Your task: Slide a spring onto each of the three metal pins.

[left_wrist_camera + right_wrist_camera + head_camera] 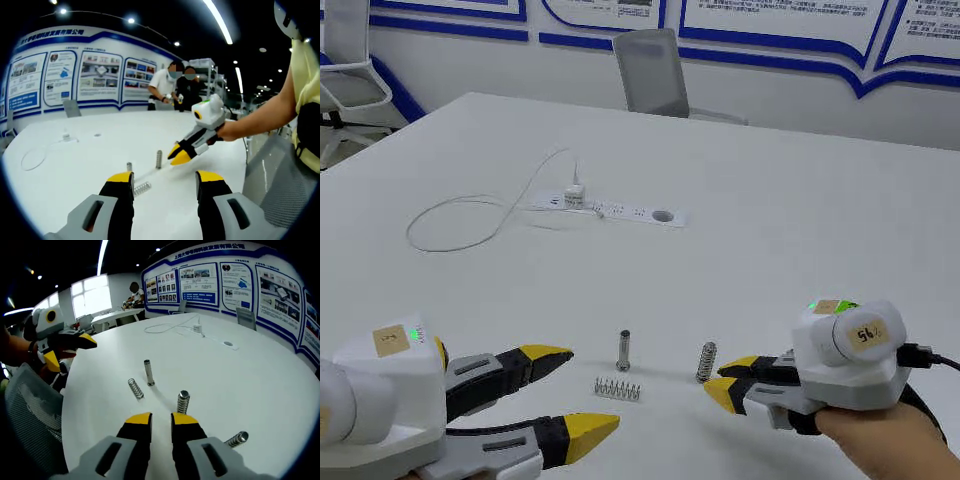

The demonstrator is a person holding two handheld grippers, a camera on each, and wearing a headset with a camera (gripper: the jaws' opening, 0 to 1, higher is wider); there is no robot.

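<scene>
So, nearest to you, your left gripper (pixel 570 392) sits with its jaws spread wide and nothing between them. Your right gripper (pixel 728 383) has its jaws drawn narrow, with a slim gap showing in its own view and nothing held. Just ahead of the left jaws the loose spring (pixel 617 388) lies on its side on the white table (pixel 800 200). Just beyond it the bare pin (pixel 623 350) stands upright, apart from the spring. To its right, close in front of your right gripper's tips, a second pin (pixel 706 361) stands with a spring already on it. A third pin (pixel 236 439), also sprung, lies flat beside the right jaws in the right gripper view. By my reading, one pin is left to do. The spring is round and light, so a wide jaw closing off-centre could roll it or flick it away. The bare pin stands on a narrow base (it looks easy to tip), so pressing the spring on at an angle, or brushing the pin with a free jaw, could knock it over. Your right tips are also near enough to the standing sprung pin that a careless swing could topple it. Farther off, the power strip (pixel 615 211) and its cable (pixel 470 205) lie well apart from the work, and a chair (pixel 655 70) stands at the far edge.
</scene>
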